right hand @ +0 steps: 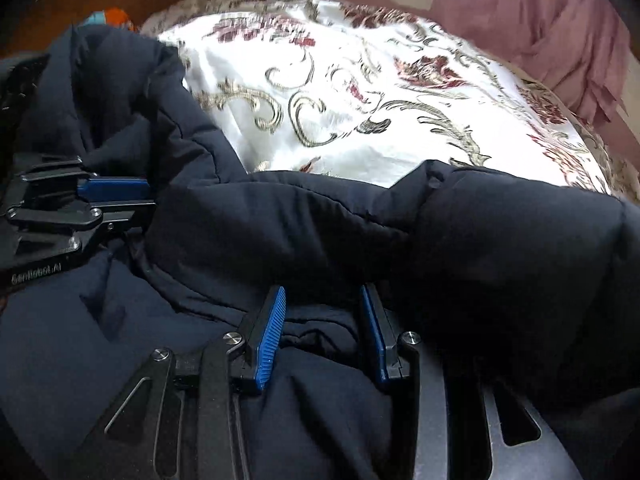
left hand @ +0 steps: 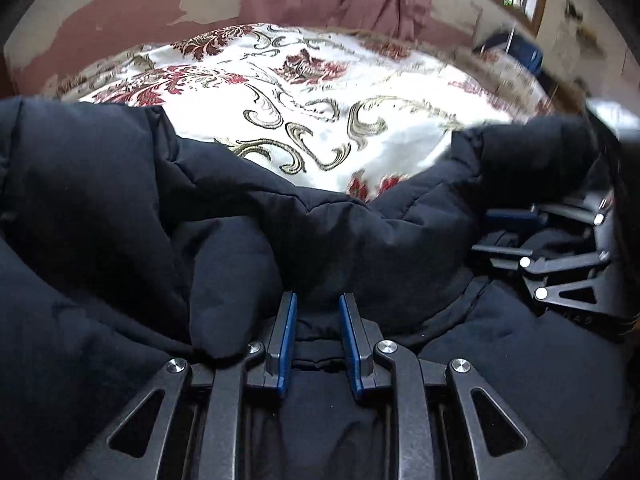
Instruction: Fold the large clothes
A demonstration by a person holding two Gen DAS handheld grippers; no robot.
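The dark puffy jacket [left hand: 120, 200] lies bunched on the near edge of the floral bedspread [left hand: 304, 112]; left gripper [left hand: 318, 320] and right gripper [right hand: 324, 312] both clamp folds of the jacket, side by side

Dark navy padded jacket [left hand: 120, 208], quilted and puffy, lying bunched in thick folds across the near side of the scene, one sleeve-like roll running left to right.
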